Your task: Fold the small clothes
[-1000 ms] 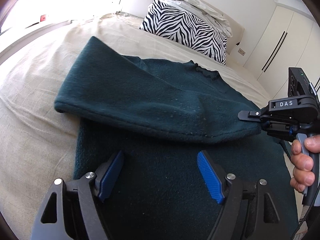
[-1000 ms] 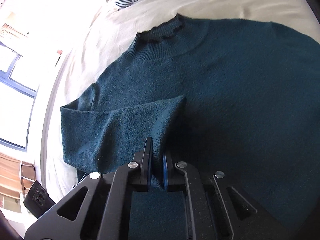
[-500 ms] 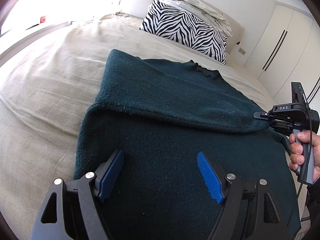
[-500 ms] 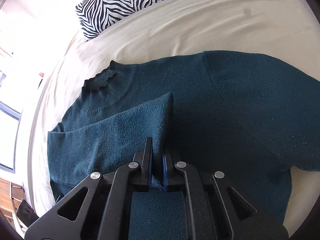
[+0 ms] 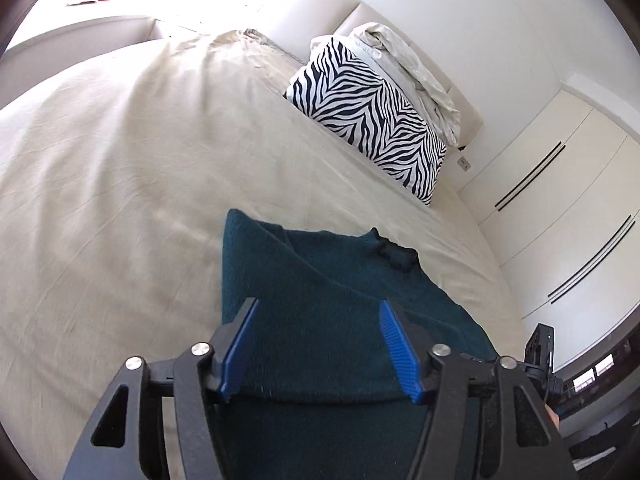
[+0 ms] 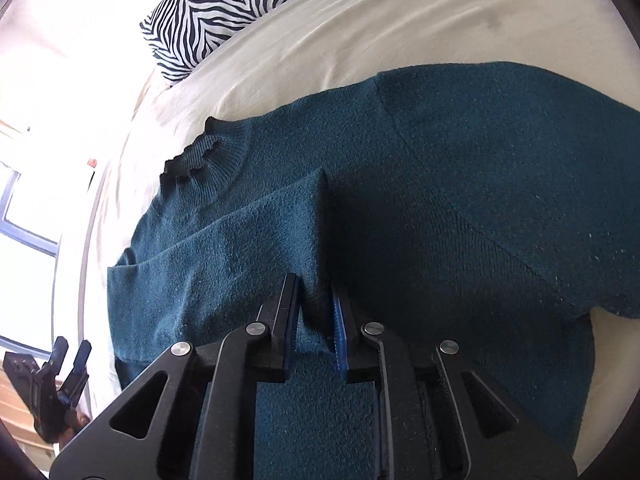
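A dark teal knit sweater [image 6: 460, 184] lies flat on the bed, its collar [image 6: 200, 152] toward the pillow. One sleeve [image 6: 240, 248] is folded across the body. My right gripper [image 6: 316, 312] is shut on that sleeve's cuff end, low over the sweater. My left gripper [image 5: 316, 344] is open and empty, its blue pads wide apart above the sweater [image 5: 320, 280]. It also shows at the lower left of the right wrist view [image 6: 70, 364]. The right gripper's body shows at the right edge of the left wrist view [image 5: 540, 356].
The sweater rests on a beige bedsheet [image 5: 120, 184]. A zebra-print pillow [image 5: 368, 116] with rumpled white bedding [image 5: 408, 68] behind it stands at the headboard. White wardrobe doors [image 5: 568, 216] are at the right, a bright window [image 6: 24, 208] at the left.
My right gripper has carried the sleeve further across the body and laid it down. My left gripper has tilted up and pulled back, still open; more bed and pillow show.
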Available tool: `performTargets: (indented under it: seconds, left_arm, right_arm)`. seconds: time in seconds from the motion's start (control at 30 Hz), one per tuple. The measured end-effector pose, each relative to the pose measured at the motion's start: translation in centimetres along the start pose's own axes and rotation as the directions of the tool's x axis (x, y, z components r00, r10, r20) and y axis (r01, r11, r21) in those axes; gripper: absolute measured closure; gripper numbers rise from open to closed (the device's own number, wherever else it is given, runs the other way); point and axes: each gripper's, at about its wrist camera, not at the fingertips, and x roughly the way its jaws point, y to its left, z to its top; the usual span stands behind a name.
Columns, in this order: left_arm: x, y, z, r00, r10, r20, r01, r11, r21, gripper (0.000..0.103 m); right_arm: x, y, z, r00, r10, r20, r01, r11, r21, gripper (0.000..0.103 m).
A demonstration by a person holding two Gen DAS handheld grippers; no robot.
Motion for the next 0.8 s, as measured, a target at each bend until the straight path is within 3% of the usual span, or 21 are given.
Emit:
performTargets:
  seconds: [0.07, 0.1, 0.13, 0.27, 0.47, 0.53, 0.63, 0.8]
  left_arm:
    - [2.9, 1.5, 2.1, 0.995, -0.056, -0.085, 0.053, 0.998, -0.041, 0.046]
    - [4.3, 2.3, 2.8, 0.989, -0.078, -0.125, 0.070, 0.995, -0.070, 0.048]
    - [5.5, 3.1, 3.4, 0.986, -0.082, -0.148, 0.069, 0.994, -0.089, 0.050]
    - [8.3, 4.7, 4.5, 0.982, -0.075, -0.173, 0.059, 0.994, -0.095, 0.053]
    - [9.8, 4.8, 4.6, 0.985, -0.051, -0.167, 0.049, 0.999, -0.017, 0.057]
    - [9.3, 5.1, 4.2, 0.985, -0.066, -0.158, 0.062, 0.998, -0.031, 0.057]
    - [7.9, 4.9, 3.1, 0.985, -0.069, -0.157, 0.067, 0.998, -0.017, 0.057]
    - [4.7, 4.4, -0.2, 0.985, -0.089, -0.146, 0.094, 0.995, 0.027, 0.056]
  right_arm:
    - [-1.3, -0.6, -0.3, 0.998, 0.046, 0.046, -0.048, 0.998, 0.038, 0.067]
    - [-1.9, -0.9, -0.5, 0.996, 0.065, 0.067, -0.069, 0.996, 0.055, 0.046]
    - [-2.5, -1.2, -0.7, 0.992, 0.088, 0.092, -0.095, 0.993, 0.075, 0.042]
    - [-4.4, -1.0, -0.8, 0.975, 0.178, 0.132, -0.188, 0.980, 0.067, 0.041]
    - [-2.5, 2.6, -0.3, 0.941, 0.330, 0.075, -0.330, 0.944, -0.011, 0.041]
    - [-0.5, 3.1, -0.4, 0.938, 0.345, 0.039, -0.346, 0.938, -0.003, 0.041]
    - [2.6, 2.1, -0.9, 0.949, 0.315, -0.017, -0.313, 0.948, 0.052, 0.042]
    - [2.0, 0.5, -1.6, 0.921, 0.389, 0.020, -0.389, 0.919, 0.066, 0.043]
